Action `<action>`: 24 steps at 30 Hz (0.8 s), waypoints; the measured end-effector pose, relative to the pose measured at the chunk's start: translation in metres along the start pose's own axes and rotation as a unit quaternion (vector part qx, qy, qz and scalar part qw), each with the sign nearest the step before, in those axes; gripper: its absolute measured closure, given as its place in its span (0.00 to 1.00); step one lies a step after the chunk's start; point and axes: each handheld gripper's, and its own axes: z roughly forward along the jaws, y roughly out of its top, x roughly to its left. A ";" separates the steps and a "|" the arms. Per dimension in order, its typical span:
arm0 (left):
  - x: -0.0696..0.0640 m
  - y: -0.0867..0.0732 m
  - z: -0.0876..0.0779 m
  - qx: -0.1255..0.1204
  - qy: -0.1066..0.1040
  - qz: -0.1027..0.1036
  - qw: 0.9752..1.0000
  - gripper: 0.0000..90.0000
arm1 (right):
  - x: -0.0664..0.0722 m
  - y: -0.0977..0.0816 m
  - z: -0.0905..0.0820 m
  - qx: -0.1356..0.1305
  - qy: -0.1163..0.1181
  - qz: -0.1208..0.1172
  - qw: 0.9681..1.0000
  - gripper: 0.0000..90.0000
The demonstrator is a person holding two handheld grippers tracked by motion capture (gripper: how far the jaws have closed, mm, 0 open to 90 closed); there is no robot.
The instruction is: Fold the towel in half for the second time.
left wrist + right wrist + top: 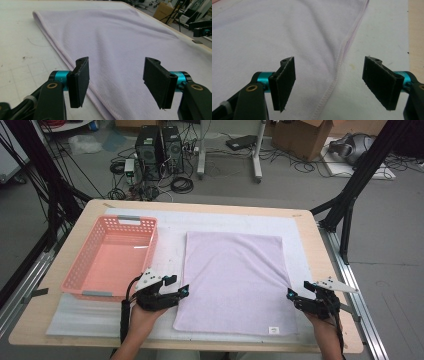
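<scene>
Lilac towel (232, 282) near edge partly behind grippers.

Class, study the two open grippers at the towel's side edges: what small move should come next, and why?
Probably both grippers should close on the hems. The left gripper and right gripper each stand open astride a side edge of the lilac towel, which lies flat and unheld, so it seems ready to be gripped for folding.
</scene>
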 end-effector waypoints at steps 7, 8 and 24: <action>0.015 0.027 0.034 0.011 0.009 -0.009 1.000 0.43 | -0.016 0.012 0.019 0.013 -0.001 0.013 1.000 0.30; 0.017 0.030 0.038 0.013 0.011 -0.011 1.000 0.43 | -0.018 0.015 0.022 0.016 -0.002 0.014 1.000 0.30; 0.066 0.052 0.105 0.077 0.087 -0.019 0.993 0.58 | -0.035 0.043 0.066 0.042 -0.021 0.022 0.999 0.58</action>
